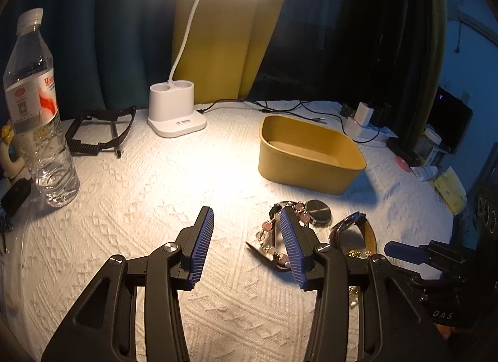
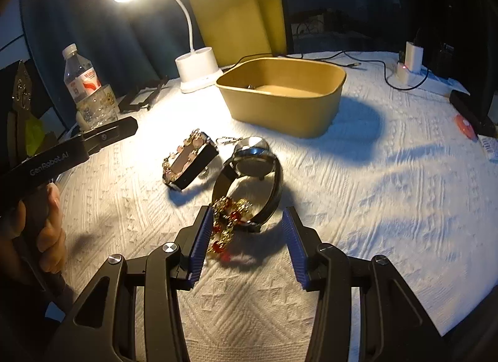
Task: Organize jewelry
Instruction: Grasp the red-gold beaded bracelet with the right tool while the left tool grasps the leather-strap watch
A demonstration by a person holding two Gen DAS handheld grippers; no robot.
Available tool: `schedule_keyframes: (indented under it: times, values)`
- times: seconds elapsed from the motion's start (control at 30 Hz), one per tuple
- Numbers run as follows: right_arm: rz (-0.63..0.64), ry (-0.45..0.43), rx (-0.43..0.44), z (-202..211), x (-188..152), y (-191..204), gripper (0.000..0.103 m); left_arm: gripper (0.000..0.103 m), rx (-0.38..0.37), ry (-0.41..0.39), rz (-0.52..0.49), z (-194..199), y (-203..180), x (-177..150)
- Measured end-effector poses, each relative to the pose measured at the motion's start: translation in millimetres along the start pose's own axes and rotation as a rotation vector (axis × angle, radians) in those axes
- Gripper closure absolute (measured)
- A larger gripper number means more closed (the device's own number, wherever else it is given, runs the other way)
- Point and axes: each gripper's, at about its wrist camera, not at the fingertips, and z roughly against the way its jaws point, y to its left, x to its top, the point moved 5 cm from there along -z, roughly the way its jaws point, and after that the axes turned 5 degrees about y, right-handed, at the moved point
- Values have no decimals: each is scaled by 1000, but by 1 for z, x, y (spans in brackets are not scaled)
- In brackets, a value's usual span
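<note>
A tan box (image 1: 311, 156) stands on the white cloth; it also shows in the right wrist view (image 2: 280, 97), with a small item inside. In front of it lie a pink bead bracelet (image 1: 274, 234) (image 2: 186, 159), a wristwatch (image 1: 351, 231) (image 2: 252, 159) and a red and gold bead bracelet (image 2: 227, 221). My left gripper (image 1: 247, 225) is open and empty, its right finger just over the pink bracelet. My right gripper (image 2: 247, 221) is open, its fingers on either side of the red and gold bracelet and the watch strap.
A lit white desk lamp (image 1: 174, 112) (image 2: 196, 72) stands behind. A water bottle (image 1: 34, 106) (image 2: 81, 78) and a black frame (image 1: 99, 131) are at the left. Cables and chargers (image 1: 358, 119) (image 2: 411, 63) lie at the back right.
</note>
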Motion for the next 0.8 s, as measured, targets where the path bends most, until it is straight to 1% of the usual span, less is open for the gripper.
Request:
schedule_keyframes:
  times: [0.1, 0.2, 0.33, 0.37, 0.4, 0.43, 0.47, 0.53, 0.6, 0.8]
  values:
    - [-10, 35, 31, -6, -4, 5, 57, 56, 5, 2, 4, 1, 2, -1]
    - [-7, 71, 41, -14, -9, 10, 57, 56, 7, 1, 8, 4, 3, -2]
    - [16, 76, 43, -17, -12, 17, 58, 56, 12, 4, 7, 4, 4, -4]
    - [23, 75, 43, -17, -12, 17, 66, 56, 13, 5, 7, 5, 3, -4]
    - [28, 77, 44, -17, -13, 17, 72, 56, 14, 6, 7, 5, 3, -4]
    - [28, 78, 46, -17, -13, 18, 82, 56, 14, 7, 5, 5, 2, -4]
    - [31, 82, 47, -18, -13, 18, 90, 56, 15, 8, 4, 5, 1, -4]
    - [40, 76, 56, -17, -13, 19, 92, 56, 17, 9, -1, 5, -2, -4]
    - [52, 57, 64, -13, -12, 20, 92, 56, 19, 11, -7, 5, -4, -4]
    - [72, -18, 93, 7, -4, 19, 92, 56, 27, 21, -27, 2, -15, -2]
